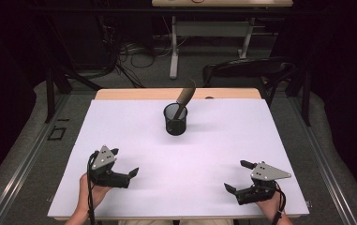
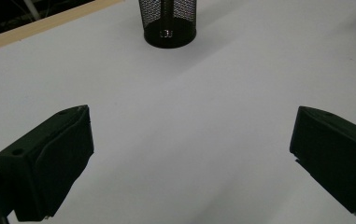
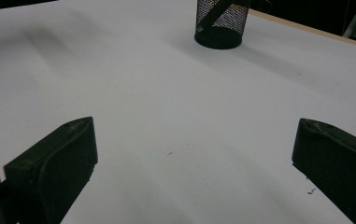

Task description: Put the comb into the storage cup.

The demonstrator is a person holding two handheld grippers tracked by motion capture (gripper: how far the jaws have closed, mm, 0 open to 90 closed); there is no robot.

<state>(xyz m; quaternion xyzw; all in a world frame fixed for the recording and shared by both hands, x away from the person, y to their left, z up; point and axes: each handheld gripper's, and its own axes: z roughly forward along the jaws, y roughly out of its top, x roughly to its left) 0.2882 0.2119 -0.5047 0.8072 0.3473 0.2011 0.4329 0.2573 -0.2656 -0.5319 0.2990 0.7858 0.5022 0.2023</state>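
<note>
Left tongs point(image 1: 124, 162) held low over the near-left of the white surface point(image 1: 134, 136), jaws wide apart, nothing between them. Black mesh cup point(image 1: 175, 119) upright toward the far middle, well apart from both tongs, brown-handled tool point(image 1: 184, 97) leaning out of it up and to the right. Right tongs point(image 1: 238, 176) at near-right, jaws likewise spread, gripping nothing.
</note>
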